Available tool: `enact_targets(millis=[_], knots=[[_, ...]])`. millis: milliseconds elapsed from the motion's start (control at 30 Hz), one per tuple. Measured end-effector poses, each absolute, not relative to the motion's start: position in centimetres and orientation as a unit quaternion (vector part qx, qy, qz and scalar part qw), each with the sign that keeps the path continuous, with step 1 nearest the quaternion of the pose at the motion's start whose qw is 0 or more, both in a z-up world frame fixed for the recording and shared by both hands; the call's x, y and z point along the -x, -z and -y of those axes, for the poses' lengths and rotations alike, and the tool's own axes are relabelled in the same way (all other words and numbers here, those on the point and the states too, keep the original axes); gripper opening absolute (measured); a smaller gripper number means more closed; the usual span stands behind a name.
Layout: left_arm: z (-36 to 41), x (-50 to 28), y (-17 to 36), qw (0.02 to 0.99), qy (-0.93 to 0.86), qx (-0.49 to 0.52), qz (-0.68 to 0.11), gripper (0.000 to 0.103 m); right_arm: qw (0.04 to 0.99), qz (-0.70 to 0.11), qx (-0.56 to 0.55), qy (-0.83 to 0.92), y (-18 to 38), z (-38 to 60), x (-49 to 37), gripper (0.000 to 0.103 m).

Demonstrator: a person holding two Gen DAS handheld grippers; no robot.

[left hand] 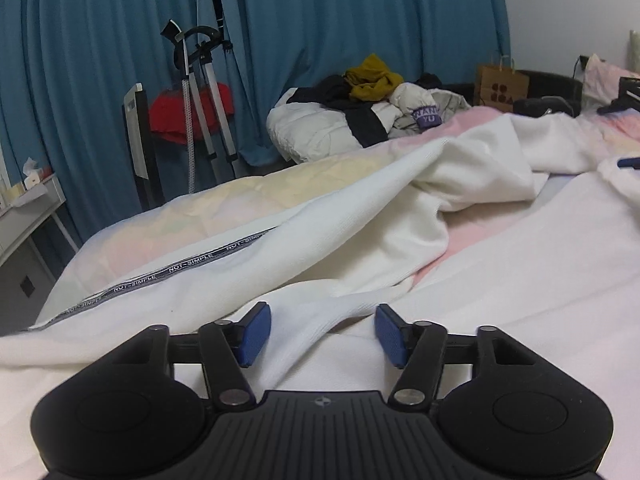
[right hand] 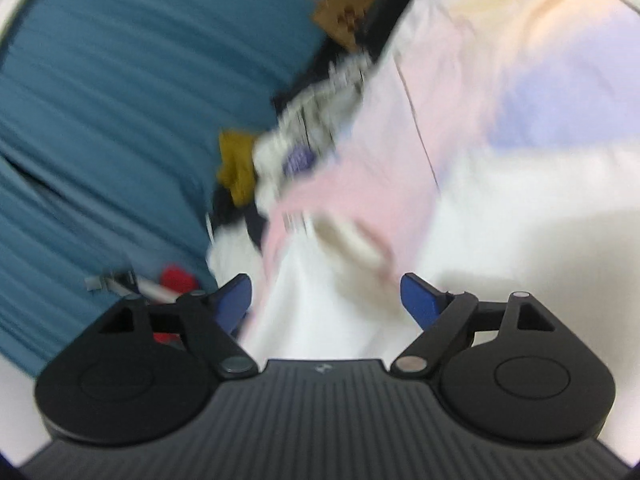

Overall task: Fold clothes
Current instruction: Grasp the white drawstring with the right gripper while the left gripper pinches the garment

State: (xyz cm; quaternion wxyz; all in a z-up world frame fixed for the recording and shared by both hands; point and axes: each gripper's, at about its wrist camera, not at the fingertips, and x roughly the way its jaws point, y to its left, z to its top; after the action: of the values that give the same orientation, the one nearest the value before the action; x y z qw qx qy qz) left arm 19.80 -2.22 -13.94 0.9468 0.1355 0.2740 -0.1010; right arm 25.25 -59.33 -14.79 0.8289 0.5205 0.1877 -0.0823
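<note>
A white garment (left hand: 360, 216) with a black "NOT-SIMPLE" tape trim (left hand: 168, 270) lies rumpled across the bed. My left gripper (left hand: 322, 330) is open low over it, with a ridge of the white fabric running between its blue pads (left hand: 256, 332). The right wrist view is blurred and tilted. My right gripper (right hand: 326, 300) is open above white cloth (right hand: 320, 312), with nothing held between its pads (right hand: 418, 300).
The pastel bedsheet (left hand: 248, 196) covers the bed. A pile of clothes (left hand: 360, 112) with a mustard item (left hand: 374, 78) sits at the far edge. A brown paper bag (left hand: 500, 86), blue curtains (left hand: 320, 20), a garment steamer stand (left hand: 200, 92) and a white desk (left hand: 28, 208) surround the bed.
</note>
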Motion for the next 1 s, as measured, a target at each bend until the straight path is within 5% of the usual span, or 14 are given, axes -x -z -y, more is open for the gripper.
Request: enact_targets(millis=[100,267,367,433,633,833,933,1000], knots=[[1.7,-20.7,14.5,0.946,0.089,-0.136,-0.281,0.051,0.824,-0.260,-0.503,0.022,15.2,57.1,-26.6,0.081],[0.5,-22.1,15.2,0.944,0.065,-0.118,-0.301,0.008,0.822,-0.283,-0.491,0.059,17.3,55.7,-29.6,0.074],[-0.4,-22.5,14.8,0.946,0.063,-0.092,-0.304,0.004,0.848,-0.270,-0.443,0.105,16.9,55.8,-31.7,0.045],[-0.9,-22.8,14.1,0.949,0.064,-0.068,-0.302,0.003,0.864,-0.267,-0.409,0.125,15.9,56.2,-33.3,0.016],[-4.3,-22.9,10.6,0.959,0.075,0.021,-0.273,0.003,0.898,-0.255,-0.336,0.124,6.7,55.6,-40.2,0.007],[-4.8,-20.6,8.9,0.956,0.133,0.015,-0.262,0.003,0.956,-0.116,-0.267,0.036,-4.6,53.3,-41.8,0.006],[-3.4,-19.3,9.3,0.946,0.169,-0.019,-0.277,0.003,0.958,-0.043,-0.281,0.019,-3.2,55.2,-38.7,0.006],[-2.5,-18.8,10.0,0.940,0.181,-0.047,-0.287,0.003,0.950,-0.071,-0.298,0.062,0.6,57.1,-37.2,0.006]])
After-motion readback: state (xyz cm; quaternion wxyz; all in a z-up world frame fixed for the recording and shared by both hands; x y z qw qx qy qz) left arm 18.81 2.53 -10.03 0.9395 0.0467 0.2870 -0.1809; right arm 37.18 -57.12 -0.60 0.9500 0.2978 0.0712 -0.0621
